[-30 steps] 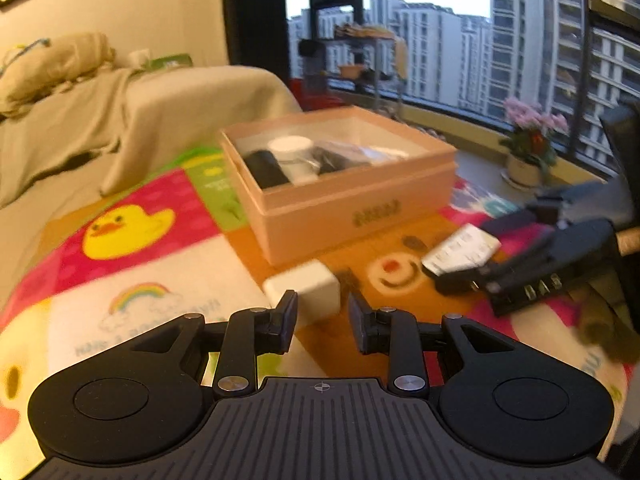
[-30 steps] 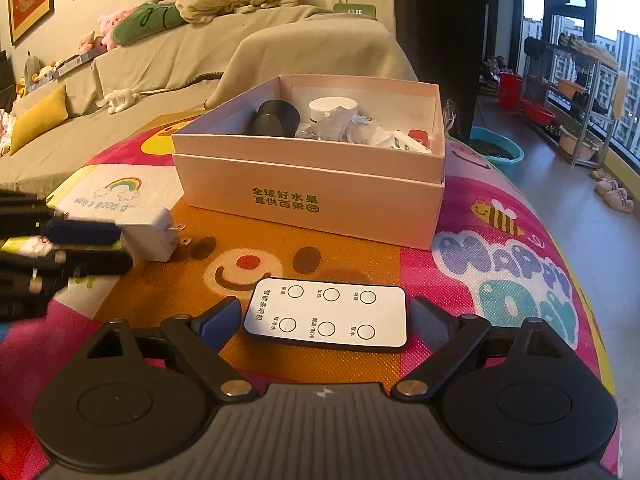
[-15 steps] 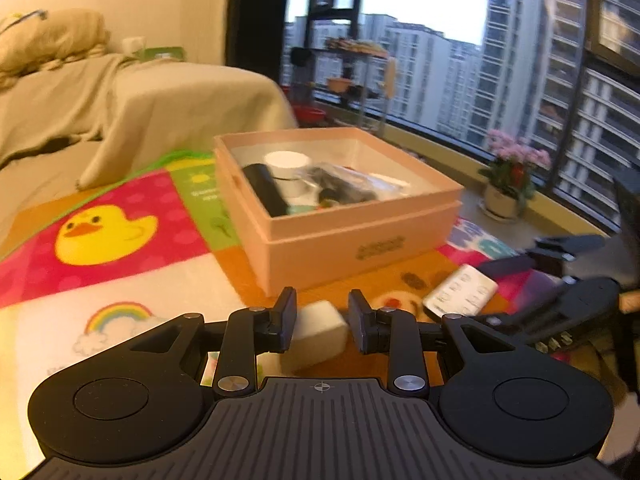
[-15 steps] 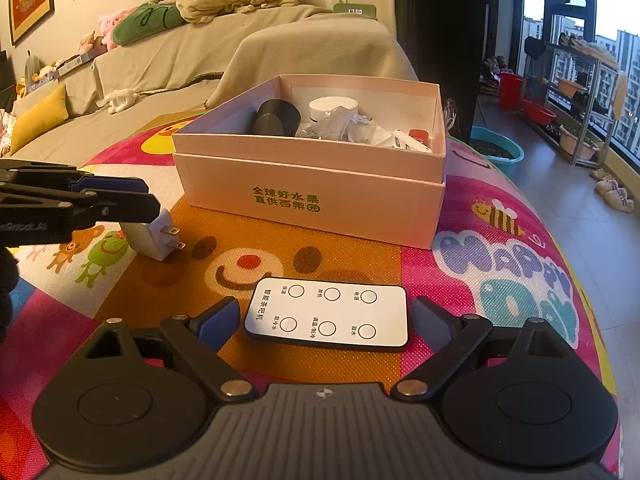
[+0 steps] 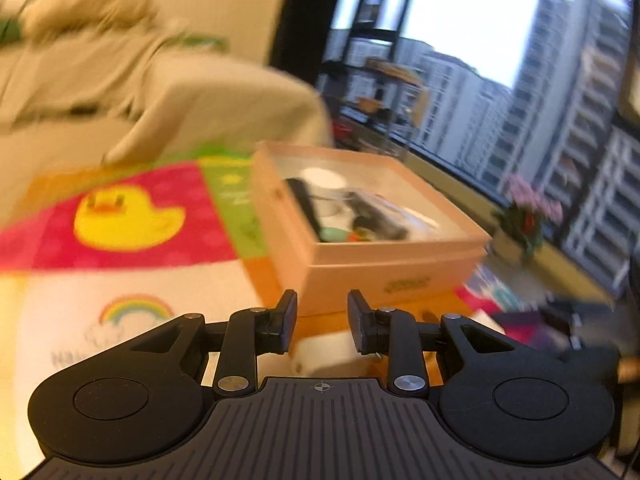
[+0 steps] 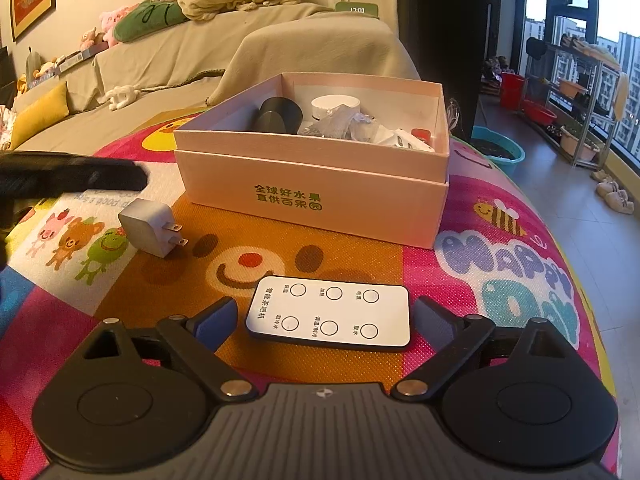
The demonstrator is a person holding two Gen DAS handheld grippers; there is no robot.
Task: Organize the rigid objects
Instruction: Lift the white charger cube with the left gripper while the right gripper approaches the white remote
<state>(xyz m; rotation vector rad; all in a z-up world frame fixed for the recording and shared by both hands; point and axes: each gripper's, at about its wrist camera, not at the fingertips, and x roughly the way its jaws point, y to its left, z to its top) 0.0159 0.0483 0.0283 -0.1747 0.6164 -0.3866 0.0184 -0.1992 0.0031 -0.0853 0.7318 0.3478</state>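
Left gripper (image 5: 322,322) now hangs over the charger (image 6: 151,227), jaws narrow with a gap between them, pinching nothing. In the left wrist view the white block shows low between and just beyond the fingertips; the right wrist view shows it lying on the mat (image 6: 500,264), prongs toward the smiley print, with my dark left fingers (image 6: 72,176) above and behind it, apart from it. A second ago the charger sat well ahead of those jaws; half a second ago it was at their tips. So the approach looks close to done (the view is smeared, so exact alignment I cannot tell). Judgement: the jaws seem too narrow for the block's body and would need to spread before closing.

Right gripper (image 6: 326,312) is spread wide, one finger either side of the remote (image 6: 329,312), which lies flat near the mat's near edge, untouched. No change there from the earlier frames.

The box (image 6: 316,200) stands open mid-mat, already holding a dark cylinder (image 6: 278,115) and a white jar (image 6: 335,105). Charger and remote are both outside it, not yet stowed.
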